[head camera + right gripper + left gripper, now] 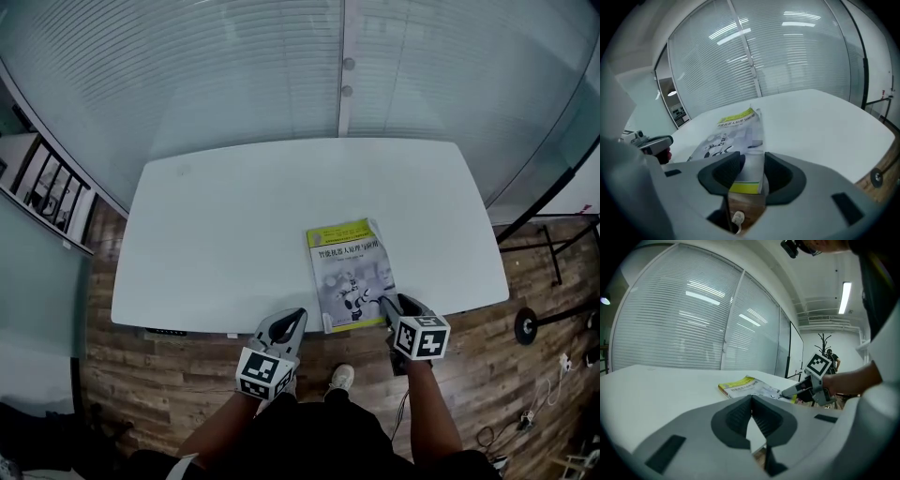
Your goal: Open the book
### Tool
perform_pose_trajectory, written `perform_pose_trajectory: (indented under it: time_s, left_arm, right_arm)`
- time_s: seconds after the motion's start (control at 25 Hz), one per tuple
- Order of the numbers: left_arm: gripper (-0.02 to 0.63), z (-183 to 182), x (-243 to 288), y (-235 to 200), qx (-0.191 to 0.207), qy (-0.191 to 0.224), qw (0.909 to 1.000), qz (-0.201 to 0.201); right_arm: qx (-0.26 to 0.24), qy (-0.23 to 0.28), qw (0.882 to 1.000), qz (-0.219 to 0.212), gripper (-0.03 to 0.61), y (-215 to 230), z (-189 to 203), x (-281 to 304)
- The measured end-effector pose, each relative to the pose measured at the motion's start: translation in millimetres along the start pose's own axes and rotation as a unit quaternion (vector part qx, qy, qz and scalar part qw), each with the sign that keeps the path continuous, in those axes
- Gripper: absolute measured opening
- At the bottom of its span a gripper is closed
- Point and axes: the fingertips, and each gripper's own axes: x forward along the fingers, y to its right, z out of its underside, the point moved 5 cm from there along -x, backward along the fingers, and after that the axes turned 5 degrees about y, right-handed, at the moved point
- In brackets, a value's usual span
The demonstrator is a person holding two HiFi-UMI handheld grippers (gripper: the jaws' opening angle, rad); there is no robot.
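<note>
Near right corner of the book (349,272): hidden under the right gripper (389,305) in the head view! Cover print, too small to read. Far right, left gripper view, a dark figure (830,357), perhaps a person, too tiny to call. Left edge clips the shelf (47,187).

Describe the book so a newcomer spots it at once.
Start at the white table before the glass wall. Near its front edge, right of centre, lies a closed book. It is the only thing on the table, grey-covered with a yellow band at its far end.
</note>
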Motion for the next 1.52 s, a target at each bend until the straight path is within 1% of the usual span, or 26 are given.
perform_pose_trajectory:
  time_s: [0.2, 0.28, 0.36, 0.44, 0.56, 0.76, 1.04, 1.2, 1.4, 1.52]
  left_arm:
    - [0.011, 3.8, -0.5, 2.0, -0.004, -0.002, 1.0, -0.002]
    - [0.011, 4.2, -0.7, 2.4, -0.004, -0.003, 1.0, -0.002]
    - [0.011, 3.2, -0.4, 2.9, -0.004, -0.002, 1.0, 0.0]
    - [0.011, 2.5, 0.3, 2.9, -0.003, -0.002, 1.0, 0.001]
    - [0.011, 3.0, -0.1, 0.7, -0.003, -0.004, 1.0, 0.002]
    - [0.011, 2.6, -0.2, -1.8, -0.004, -0.004, 1.0, 0.004]
    - [0.011, 3.8, -1.7, -2.8, -0.006, -0.002, 0.9999, 0.009]
    - [0.011, 5.8, -6.8, -8.1, -0.008, -0.003, 0.9999, 0.009]
    - [0.011, 4.5, -10.0, -12.4, -0.008, -0.003, 0.9999, 0.012]
    - [0.011, 4.5, -12.4, -15.8, -0.008, -0.002, 0.9998, 0.016]
  right_arm:
    - [0.01, -0.018, 1.0, -0.011, 0.166, 0.7, -0.2, 1.9]
    - [0.007, -0.015, 1.0, -0.01, 0.16, 0.9, -0.5, 1.3]
    - [0.0, -0.005, 1.0, -0.001, 0.138, 2.1, -2.4, -1.6]
    - [-0.012, 0.009, 1.0, 0.012, 0.086, 3.5, -5.9, -5.3]
    - [-0.036, 0.021, 0.999, 0.022, 0.058, 1.7, -9.2, -8.5]
    - [-0.064, 0.043, 0.996, 0.032, 0.043, -6.8, -15.1, -15.0]
    - [-0.114, 0.086, 0.988, 0.057, 0.034, -25.0, -24.1, -26.9]
    - [-0.167, 0.101, 0.978, 0.071, 0.031, -40.9, -29.9, -32.1]
    - [-0.255, 0.116, 0.956, 0.09, 0.028, -65.2, -37.1, -38.3]
    - [-0.289, 0.12, 0.945, 0.096, 0.026, -78.8, -37.7, -39.7]
